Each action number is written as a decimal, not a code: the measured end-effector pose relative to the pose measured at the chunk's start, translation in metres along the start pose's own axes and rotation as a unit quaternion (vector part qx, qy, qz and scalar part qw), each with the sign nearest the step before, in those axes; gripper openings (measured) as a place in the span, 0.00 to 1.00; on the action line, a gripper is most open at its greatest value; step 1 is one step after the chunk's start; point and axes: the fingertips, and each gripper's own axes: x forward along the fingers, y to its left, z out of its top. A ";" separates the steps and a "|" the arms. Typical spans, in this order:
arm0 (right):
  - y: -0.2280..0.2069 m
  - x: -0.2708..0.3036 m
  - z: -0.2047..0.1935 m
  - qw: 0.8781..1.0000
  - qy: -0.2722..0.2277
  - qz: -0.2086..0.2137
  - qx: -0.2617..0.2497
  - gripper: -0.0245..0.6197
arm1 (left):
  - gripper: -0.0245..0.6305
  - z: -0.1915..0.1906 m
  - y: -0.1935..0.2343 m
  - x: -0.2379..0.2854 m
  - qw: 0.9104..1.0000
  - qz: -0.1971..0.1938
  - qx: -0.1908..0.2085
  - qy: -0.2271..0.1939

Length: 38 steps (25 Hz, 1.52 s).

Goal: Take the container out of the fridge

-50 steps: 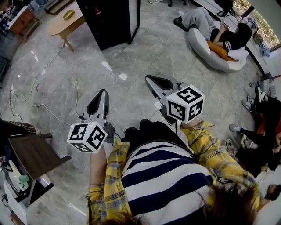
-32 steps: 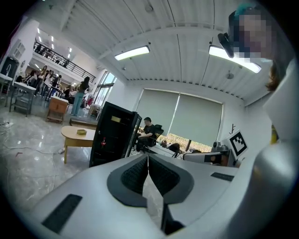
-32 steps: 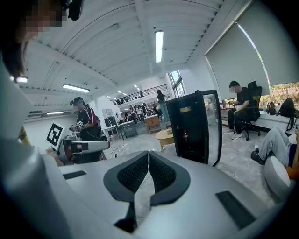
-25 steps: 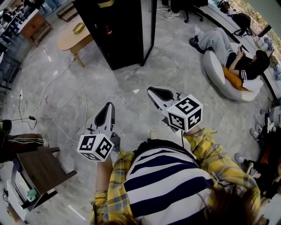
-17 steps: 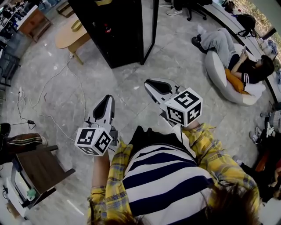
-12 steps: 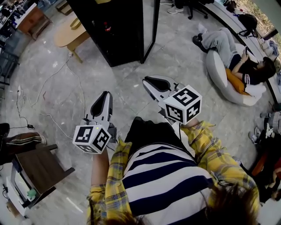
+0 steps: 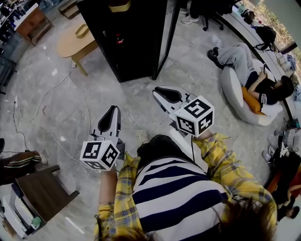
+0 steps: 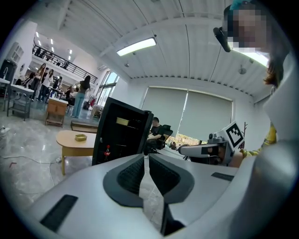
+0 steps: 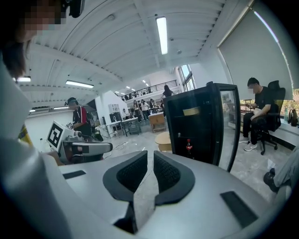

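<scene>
A tall black fridge [image 7: 131, 37] stands ahead of me on the grey floor, its glass door [image 7: 164, 33] swung open at its right. On an upper shelf lies a pale yellow container [image 7: 119, 6], also in the right gripper view [image 9: 191, 111] and the left gripper view [image 8: 122, 121]. A small red bottle [image 9: 188, 145] stands lower inside. My left gripper [image 7: 112, 113] and right gripper [image 7: 164, 92] are held out in front of my body, well short of the fridge. Both are shut with nothing between the pads.
A round wooden table [image 7: 77, 42] with a small yellow dish [image 7: 82, 30] stands left of the fridge. Cables [image 7: 56, 94] trail over the floor at left. A person lies on a white beanbag [image 7: 235, 84] at right. A dark chair [image 7: 42, 193] is at my lower left.
The fridge has come nearer and fills more of the head view's top. Both grippers have stayed shut and kept about the same pose in front of me.
</scene>
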 end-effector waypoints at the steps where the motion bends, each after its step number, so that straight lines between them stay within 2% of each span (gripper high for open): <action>1: -0.002 0.010 0.005 1.000 0.003 0.002 -0.004 0.09 | 0.07 0.003 0.009 0.004 1.000 0.001 -0.001 0.000; 5: -0.012 0.046 0.027 0.999 0.015 0.010 -0.033 0.09 | 0.07 0.020 0.040 0.019 1.000 0.005 -0.008 -0.006; 11: -0.036 0.093 0.064 0.998 0.000 -0.015 -0.067 0.09 | 0.07 0.041 0.075 0.031 1.000 0.011 0.003 -0.010; 15: -0.050 0.119 0.079 0.995 0.010 -0.014 -0.099 0.19 | 0.07 0.049 0.090 0.036 1.000 0.021 0.000 -0.016; 21: -0.083 0.156 0.111 0.987 0.013 -0.018 -0.156 0.20 | 0.07 0.050 0.111 0.044 0.998 0.059 -0.015 -0.019; 27: -0.124 0.192 0.148 0.975 0.018 -0.012 -0.223 0.20 | 0.07 0.059 0.129 0.060 0.992 0.117 -0.032 -0.034; 38: -0.191 0.259 0.203 0.947 0.024 -0.010 -0.322 0.22 | 0.07 0.060 0.143 0.107 0.981 0.179 -0.056 -0.048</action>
